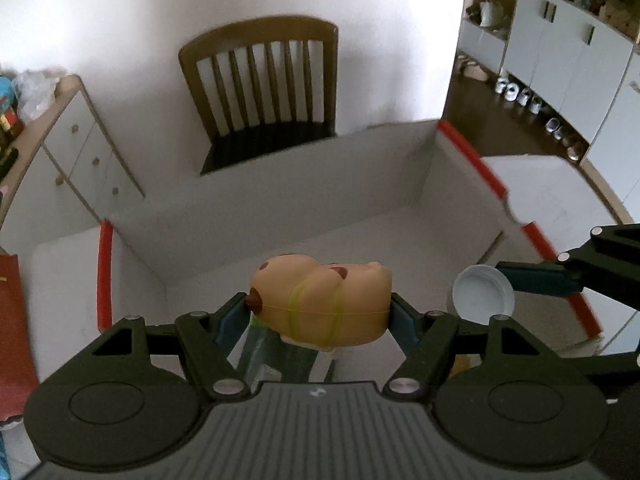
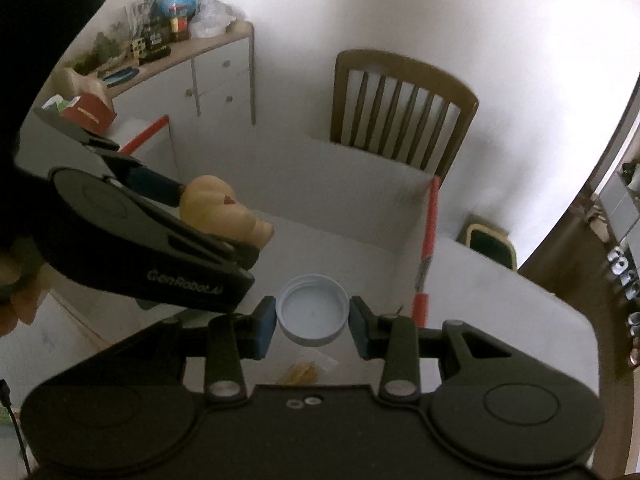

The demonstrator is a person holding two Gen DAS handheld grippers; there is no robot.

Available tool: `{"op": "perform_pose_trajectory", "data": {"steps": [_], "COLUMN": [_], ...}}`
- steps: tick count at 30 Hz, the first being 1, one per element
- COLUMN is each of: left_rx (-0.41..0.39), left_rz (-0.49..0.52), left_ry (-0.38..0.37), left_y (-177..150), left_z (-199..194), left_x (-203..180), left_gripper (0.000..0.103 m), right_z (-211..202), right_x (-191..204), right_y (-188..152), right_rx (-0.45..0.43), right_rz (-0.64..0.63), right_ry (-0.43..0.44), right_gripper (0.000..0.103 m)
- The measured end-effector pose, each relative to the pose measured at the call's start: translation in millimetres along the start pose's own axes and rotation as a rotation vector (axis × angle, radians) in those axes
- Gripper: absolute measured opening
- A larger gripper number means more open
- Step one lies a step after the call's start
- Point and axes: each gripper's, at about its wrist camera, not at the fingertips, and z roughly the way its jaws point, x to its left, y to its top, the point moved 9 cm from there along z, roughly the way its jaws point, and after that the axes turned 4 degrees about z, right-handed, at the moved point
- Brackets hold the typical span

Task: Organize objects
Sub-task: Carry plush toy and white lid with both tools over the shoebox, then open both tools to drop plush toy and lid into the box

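While the box [image 1: 280, 208] is sitting open on the table, the left gripper [image 1: 320, 308] is clenching the toy [image 1: 324, 300] end to end above the box's near side. The toy is looking light and smooth, probably hollow plastic or rubber, so a grip across its long flat ends is suiting it. Just beside it, toward the box's red-edged wall, the right gripper [image 2: 312, 316] is pinching the cap [image 2: 313, 309] across its rim. The cap is looking stiff, thin and slippery; the rim is its only sound hold.
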Motion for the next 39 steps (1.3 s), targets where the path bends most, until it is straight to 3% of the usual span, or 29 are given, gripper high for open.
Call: {"op": "perform_pose_trajectory", "data": {"steps": [8, 20, 24, 39], "left_rx": [0.036, 0.080, 0.073, -0.039], "left_rz": [0.000, 0.042, 0.034, 0.010], "left_ry": [0.016, 0.024, 0.016, -0.026], "left_y": [-10, -18, -18, -18], "left_z": [18, 23, 19, -35], "left_x": [8, 2, 2, -6], "left_gripper": [0.073, 0.075, 0.080, 0.080], "right_z": [19, 17, 16, -32], "right_x": [2, 6, 5, 8], "right_y": [-11, -13, -9, -13], "right_rx": [0.046, 0.043, 0.027, -0.031], "right_rz": [0.002, -0.017, -0.017, -0.015], "right_ry": [-0.001, -0.001, 0.000, -0.013], "right_gripper": [0.038, 0.045, 0.053, 0.059]}}
